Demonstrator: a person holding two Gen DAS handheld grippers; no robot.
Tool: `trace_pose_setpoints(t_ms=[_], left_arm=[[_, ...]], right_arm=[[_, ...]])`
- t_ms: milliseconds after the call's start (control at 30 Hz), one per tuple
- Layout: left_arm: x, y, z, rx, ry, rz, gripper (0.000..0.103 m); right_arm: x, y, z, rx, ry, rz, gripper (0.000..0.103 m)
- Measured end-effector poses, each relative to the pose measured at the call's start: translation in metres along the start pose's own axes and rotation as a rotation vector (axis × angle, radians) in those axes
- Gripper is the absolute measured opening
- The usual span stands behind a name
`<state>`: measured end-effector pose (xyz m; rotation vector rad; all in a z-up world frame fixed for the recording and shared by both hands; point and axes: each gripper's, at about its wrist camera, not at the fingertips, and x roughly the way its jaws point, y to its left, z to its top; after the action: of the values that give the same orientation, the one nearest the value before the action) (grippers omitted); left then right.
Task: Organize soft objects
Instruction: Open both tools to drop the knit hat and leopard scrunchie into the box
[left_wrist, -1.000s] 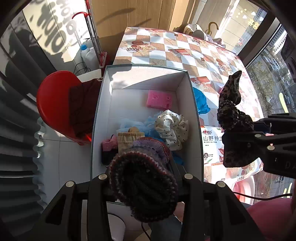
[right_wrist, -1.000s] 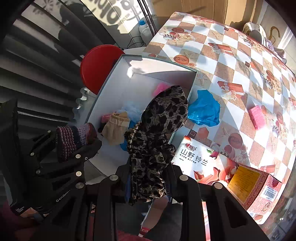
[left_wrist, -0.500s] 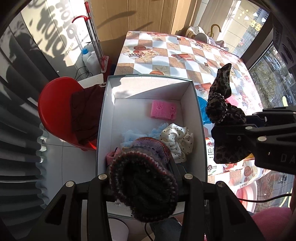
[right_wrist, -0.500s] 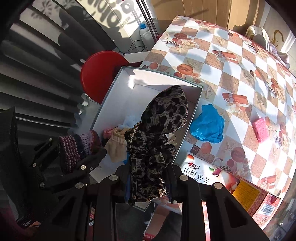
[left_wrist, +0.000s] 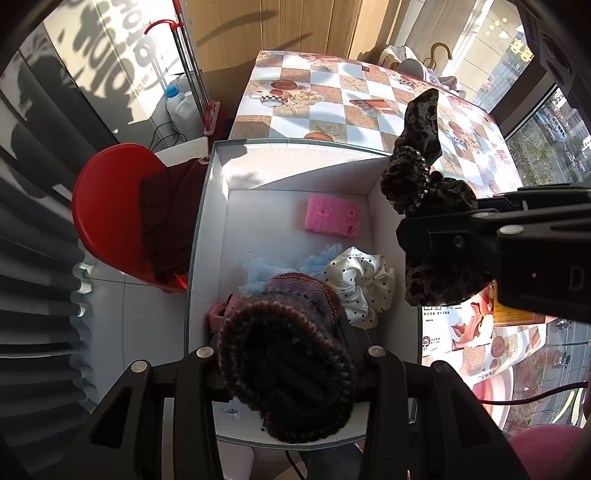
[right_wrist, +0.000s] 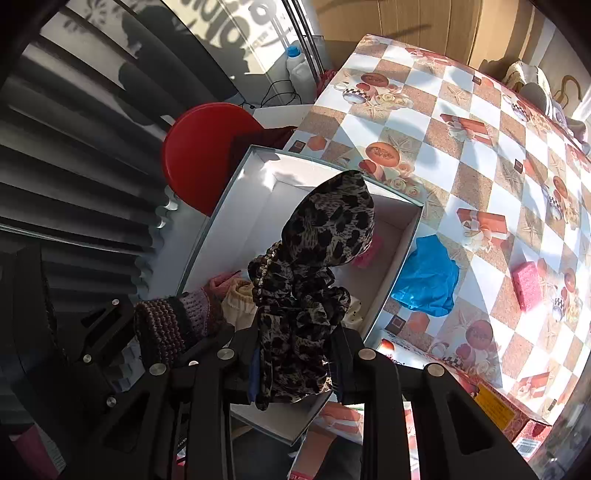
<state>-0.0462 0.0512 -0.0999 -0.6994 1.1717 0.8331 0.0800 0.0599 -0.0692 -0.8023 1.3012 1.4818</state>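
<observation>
While above the white box (left_wrist: 207, 229), left claw (left_wrist: 284, 363) clamps knitted sock (left_wrist: 288, 369), right claw (right_wrist: 295, 363) clamps leopard scrunchie (right_wrist: 314, 266).

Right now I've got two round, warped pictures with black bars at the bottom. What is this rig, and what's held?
No robot arm here: a person holds one pair of tongs in each hand, with a fisheye camera looking along each pair. The black bars are the tongs.

Left view: the left tongs grip a striped knitted sock above the white box, which holds a pink sponge and a dotted scrunchie.

Right view: the right tongs grip a leopard-print scrunchie. A blue cloth lies on the checkered table.
</observation>
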Motion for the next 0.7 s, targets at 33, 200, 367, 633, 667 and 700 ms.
trace_pose_setpoints(t_ms=[33, 200, 367, 633, 667, 700], left_arm=[[0.001, 0.000, 0.000, -0.001, 0.004, -0.001, 0.044], [0.005, -0.003, -0.001, -0.002, 0.013, -0.005, 0.045], [0.008, -0.005, -0.001, 0.001, 0.016, -0.012, 0.046], [0.006, -0.009, -0.003, 0.009, 0.001, -0.016, 0.077], [0.004, -0.009, -0.003, 0.004, -0.007, -0.018, 0.084], [0.003, -0.010, -0.003, 0.001, -0.018, -0.017, 0.084]], right_arm=[[0.001, 0.000, 0.001, 0.000, 0.002, 0.000, 0.029], [0.006, 0.000, 0.008, 0.005, 0.010, 0.004, 0.029], [0.013, 0.000, 0.013, 0.007, 0.024, 0.020, 0.029], [0.015, -0.006, 0.016, 0.015, 0.026, 0.045, 0.063], [0.013, -0.009, 0.016, 0.025, 0.023, 0.047, 0.071], [0.011, -0.013, 0.016, 0.037, 0.017, 0.053, 0.080]])
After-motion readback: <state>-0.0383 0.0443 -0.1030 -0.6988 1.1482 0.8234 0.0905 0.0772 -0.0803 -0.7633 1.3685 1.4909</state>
